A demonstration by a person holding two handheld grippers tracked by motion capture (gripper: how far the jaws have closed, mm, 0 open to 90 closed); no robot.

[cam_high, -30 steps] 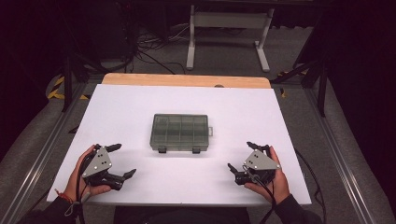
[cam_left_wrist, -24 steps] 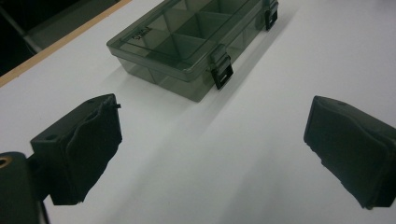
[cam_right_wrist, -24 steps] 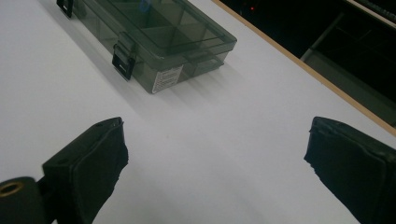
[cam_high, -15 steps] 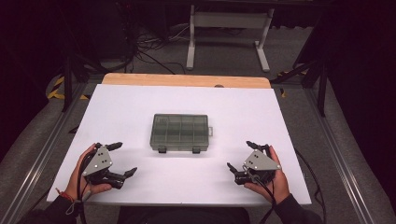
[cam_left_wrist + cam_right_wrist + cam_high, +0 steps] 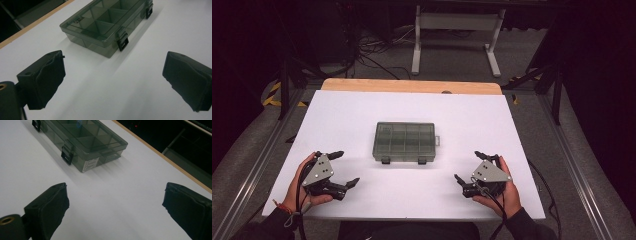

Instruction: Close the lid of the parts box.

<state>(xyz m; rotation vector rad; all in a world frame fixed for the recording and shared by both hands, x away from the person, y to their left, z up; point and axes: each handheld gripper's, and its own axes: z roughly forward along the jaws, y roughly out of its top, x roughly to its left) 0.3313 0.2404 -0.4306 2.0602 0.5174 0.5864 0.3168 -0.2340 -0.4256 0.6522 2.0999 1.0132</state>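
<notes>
Compartment box (image 5: 404,142) lies on counter (image 5: 512,130) between and beyond left gripper (image 5: 341,169) and right gripper (image 5: 468,166), both spread, empty. Long axis left-right; latches toward person.

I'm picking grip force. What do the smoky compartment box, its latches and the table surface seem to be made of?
Smoky grey, see-through compartment box: likely hard plastic, glossy; its dividers show through the lid. Two black latches: opaque plastic, apparently. White table surface: smooth matte sheet, possibly laminate, over a pale wood-coloured edge.

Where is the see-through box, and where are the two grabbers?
box (image 5: 404,140), high view, on its lid
left gripper (image 5: 343,168), high view, between its open tips
right gripper (image 5: 468,166), high view, between its open tips
</notes>
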